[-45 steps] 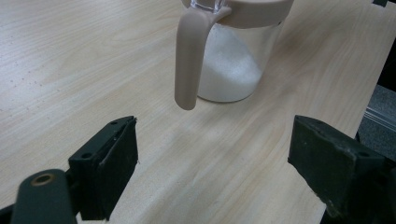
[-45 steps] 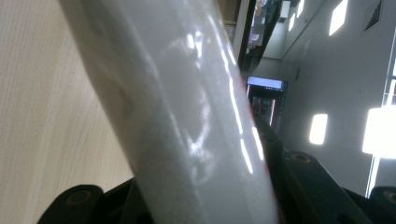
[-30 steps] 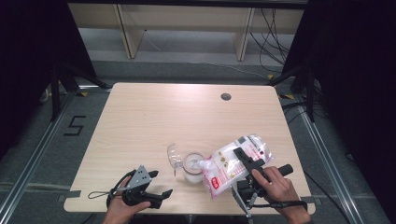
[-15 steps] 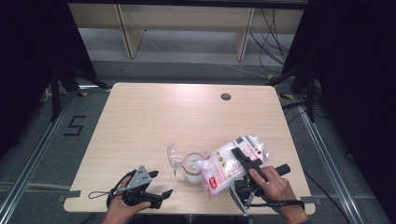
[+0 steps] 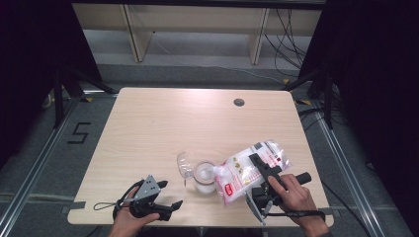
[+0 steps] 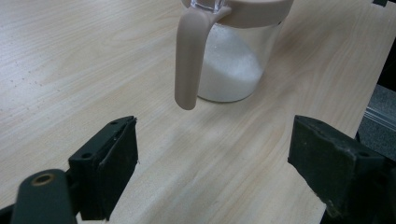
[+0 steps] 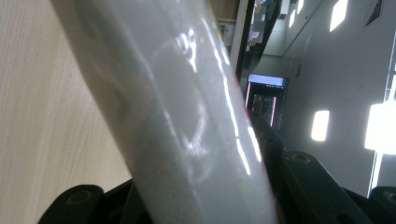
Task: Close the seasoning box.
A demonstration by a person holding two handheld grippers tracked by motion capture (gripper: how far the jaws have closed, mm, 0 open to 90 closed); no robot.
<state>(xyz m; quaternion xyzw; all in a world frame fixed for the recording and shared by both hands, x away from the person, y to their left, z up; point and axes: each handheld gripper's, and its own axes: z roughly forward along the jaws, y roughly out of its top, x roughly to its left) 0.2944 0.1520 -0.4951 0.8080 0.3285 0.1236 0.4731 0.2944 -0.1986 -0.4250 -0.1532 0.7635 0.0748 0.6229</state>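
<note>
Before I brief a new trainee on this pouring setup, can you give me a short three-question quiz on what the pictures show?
1. True or false: the left gripper has its jaws closed on the jar's handle.
2. What is the right gripper holding? A) a spoon B) a plastic bag with white contents C) the jar's lid
3. Fill in: the bag's lower corner is tilted toward the open mouth of the ____.

Key
1. False. Its jaws stand wide apart, short of the beige handle, with bare table between them.
2. B. The jaws clamp the bag.
3. Jar: the clear jar, partly filled with white granules.
</note>
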